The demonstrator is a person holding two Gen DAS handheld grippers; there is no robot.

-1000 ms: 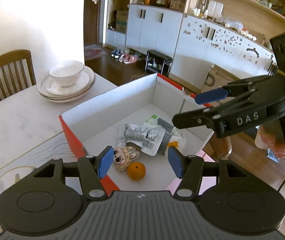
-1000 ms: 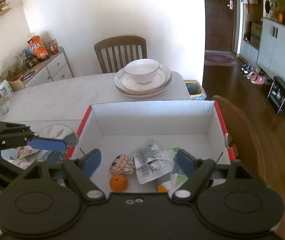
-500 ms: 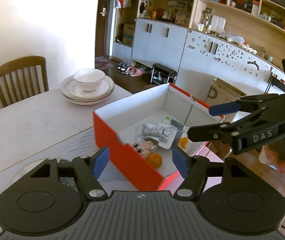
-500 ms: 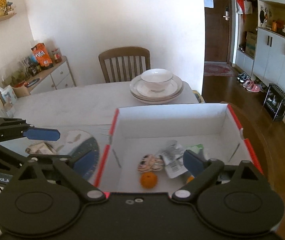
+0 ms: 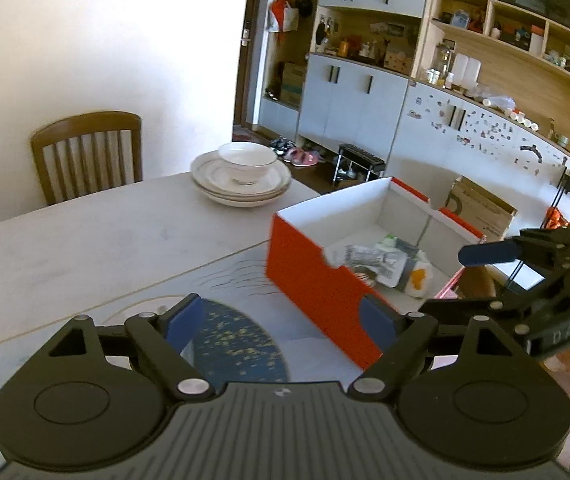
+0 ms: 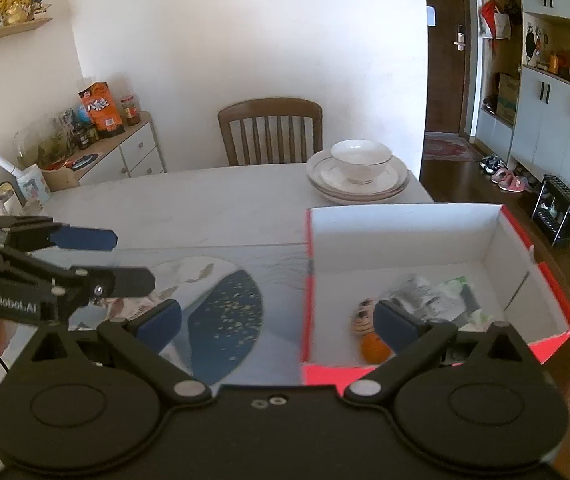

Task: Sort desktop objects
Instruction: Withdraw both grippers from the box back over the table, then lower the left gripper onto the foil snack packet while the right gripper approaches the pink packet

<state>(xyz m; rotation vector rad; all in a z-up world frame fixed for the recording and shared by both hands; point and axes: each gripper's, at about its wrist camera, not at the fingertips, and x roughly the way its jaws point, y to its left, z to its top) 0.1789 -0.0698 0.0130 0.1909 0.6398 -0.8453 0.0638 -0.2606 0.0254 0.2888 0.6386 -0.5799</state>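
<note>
left gripper (image 5: 281, 322) fingers opening, empty | right gripper (image 6: 279, 316) fingers opening, empty | both now off box (image 6: 405, 232), earlier above it

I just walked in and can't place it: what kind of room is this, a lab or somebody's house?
Most likely the dining area of a home. A dining table carries stacked plates and a bowl, a wooden chair stands at it, and shoes lie by the cupboards near the door.

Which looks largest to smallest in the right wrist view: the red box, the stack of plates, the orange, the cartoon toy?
1. red box
2. stack of plates
3 and 4. cartoon toy and orange: similar, both partly hidden by a gripper finger, so no ranking.
</note>
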